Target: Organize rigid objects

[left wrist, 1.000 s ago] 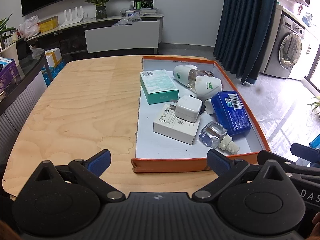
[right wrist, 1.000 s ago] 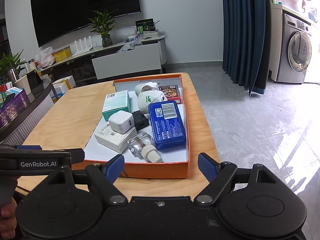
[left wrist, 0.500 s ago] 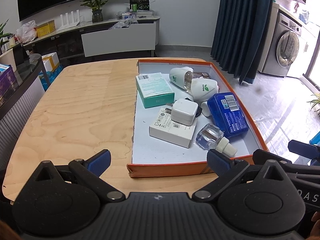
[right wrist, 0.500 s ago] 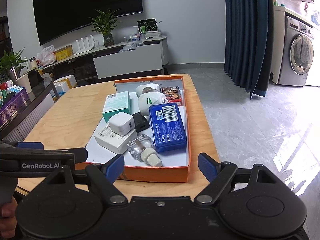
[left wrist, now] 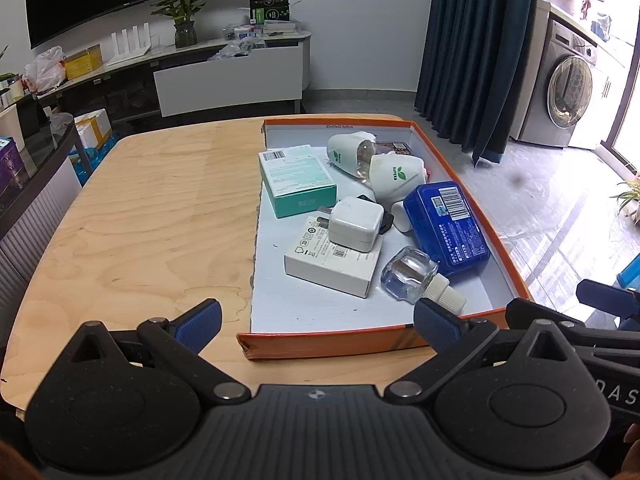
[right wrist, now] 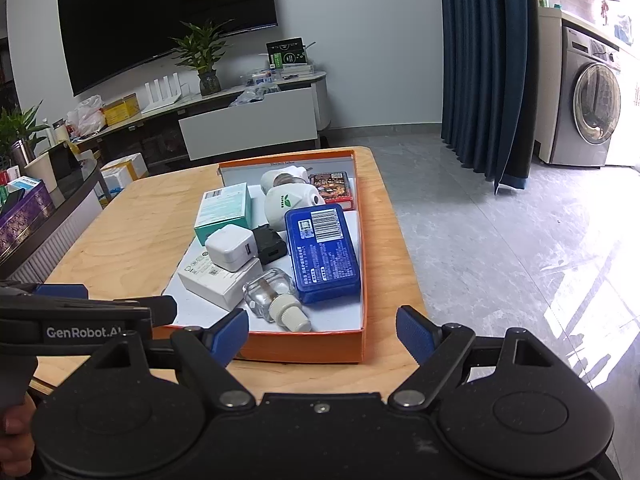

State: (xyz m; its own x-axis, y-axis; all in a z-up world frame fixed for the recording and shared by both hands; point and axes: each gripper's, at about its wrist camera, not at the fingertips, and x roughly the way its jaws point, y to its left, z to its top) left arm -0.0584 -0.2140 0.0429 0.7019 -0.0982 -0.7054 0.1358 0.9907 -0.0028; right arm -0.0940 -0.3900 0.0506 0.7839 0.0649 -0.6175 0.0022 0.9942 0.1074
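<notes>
The left gripper [left wrist: 316, 318] is spread wide and holds nothing; it hovers at the near edge of the wooden table [left wrist: 160, 216]. The right gripper [right wrist: 322, 330] is likewise spread wide and empty, positioned at the near end of the orange tray [right wrist: 304, 346]. The tray occupies the right half of the table.

Tray contents:
- Glass bottle [left wrist: 412, 272], on its side near the near wall.
- Blue tin [left wrist: 446, 226], along the right wall.
- White charger [left wrist: 356, 224], resting on the white box [left wrist: 332, 264].
- Teal box [left wrist: 296, 180], at the left wall.
- Two white plug-in units [left wrist: 384, 164], towards the far end.
</notes>
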